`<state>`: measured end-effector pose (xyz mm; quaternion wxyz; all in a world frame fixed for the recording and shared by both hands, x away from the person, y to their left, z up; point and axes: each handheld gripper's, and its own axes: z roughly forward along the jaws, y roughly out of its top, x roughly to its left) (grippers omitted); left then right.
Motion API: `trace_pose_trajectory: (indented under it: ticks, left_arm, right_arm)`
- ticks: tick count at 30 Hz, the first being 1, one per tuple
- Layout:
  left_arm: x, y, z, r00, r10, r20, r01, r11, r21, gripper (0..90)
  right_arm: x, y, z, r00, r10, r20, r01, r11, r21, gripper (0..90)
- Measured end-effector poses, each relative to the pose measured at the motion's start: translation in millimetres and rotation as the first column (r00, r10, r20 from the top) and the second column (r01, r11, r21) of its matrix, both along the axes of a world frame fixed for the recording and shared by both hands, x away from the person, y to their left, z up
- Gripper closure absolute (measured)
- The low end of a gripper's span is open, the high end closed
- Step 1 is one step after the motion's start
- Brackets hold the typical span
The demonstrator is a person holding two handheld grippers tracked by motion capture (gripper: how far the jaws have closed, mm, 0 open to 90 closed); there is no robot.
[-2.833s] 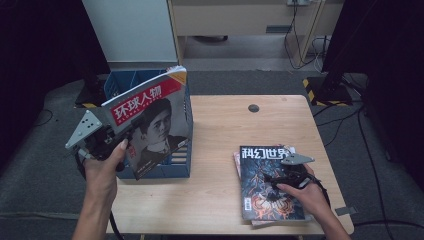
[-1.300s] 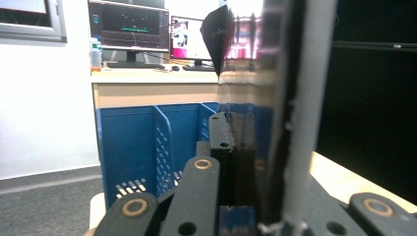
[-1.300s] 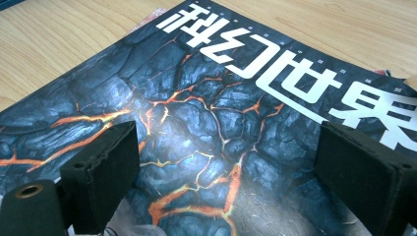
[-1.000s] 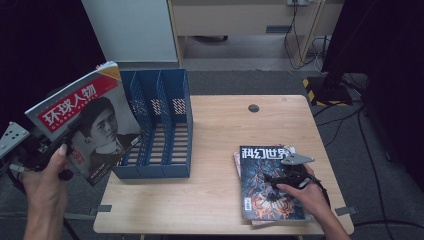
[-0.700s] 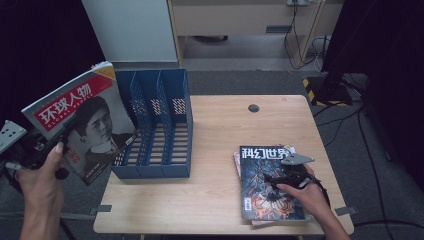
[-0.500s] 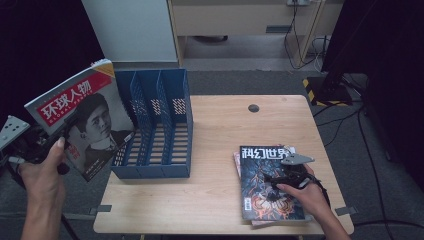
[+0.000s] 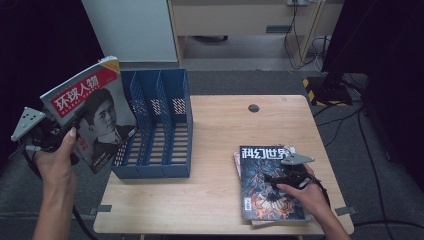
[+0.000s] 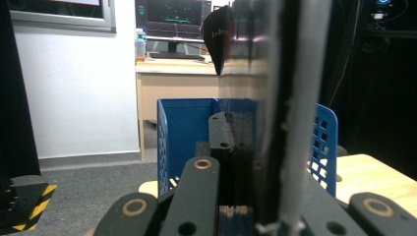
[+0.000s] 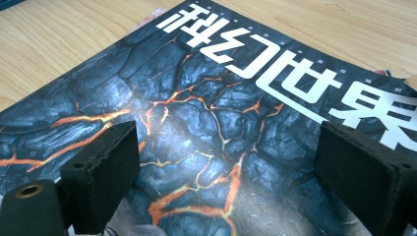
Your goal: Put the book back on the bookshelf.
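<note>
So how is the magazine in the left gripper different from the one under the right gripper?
The red-banner magazine is held up, tilted, beside the blue file rack, clamped in the left gripper; the lava-cover magazine lies flat on a stack on the table. The first shows a portrait, the second dark cracked rock. The right gripper sits open over it. Both carry large Chinese titles.

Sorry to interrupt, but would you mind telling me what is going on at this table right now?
A person is sorting magazines with two handheld grippers. The left gripper is clamped on a red-titled magazine with a portrait cover, holding it tilted in the air just left of the blue three-slot plastic file rack, not in any slot. The right gripper rests open over a dark lava-patterned magazine lying on top of a small stack at the right of the light wooden table.
</note>
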<state>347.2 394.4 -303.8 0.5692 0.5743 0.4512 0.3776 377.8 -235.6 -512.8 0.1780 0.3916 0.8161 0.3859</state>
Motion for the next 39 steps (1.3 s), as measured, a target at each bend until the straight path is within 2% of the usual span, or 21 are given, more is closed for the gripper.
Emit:
trace_pose_trajectory:
  ticks: [8,15,19,28,39]
  left_arm:
    - [10.1,-1.6,-1.7,0.9997,0.024,-0.006,-0.024,0.9997,-0.010,86.2]
    - [20.0,-9.5,-10.3,0.9995,0.032,0.002,-0.032,0.9994,-0.012,86.3]
    - [26.4,-13.5,-15.5,0.9992,0.040,-0.008,-0.040,0.9992,0.003,86.2]
    - [36.9,-16.9,-21.2,0.9990,0.045,-0.001,-0.045,0.9987,-0.025,86.3]
    - [50.6,-22.5,-29.6,0.9975,0.071,0.004,-0.071,0.9970,-0.031,86.2]
  right_arm:
    - [0.0,0.0,0.0,1.0000,0.000,0.000,0.000,1.000,0.000,10.3]
    - [0.1,-0.1,0.0,1.0000,0.001,0.000,-0.001,1.000,0.001,10.3]
    - [0.0,0.0,0.0,1.0000,0.000,0.000,0.000,1.000,0.001,10.3]
    - [0.0,-0.1,0.0,1.0000,0.000,0.000,0.000,1.000,0.001,10.2]
    - [0.0,-0.1,0.0,1.0000,0.000,0.000,0.000,1.000,0.001,10.3]
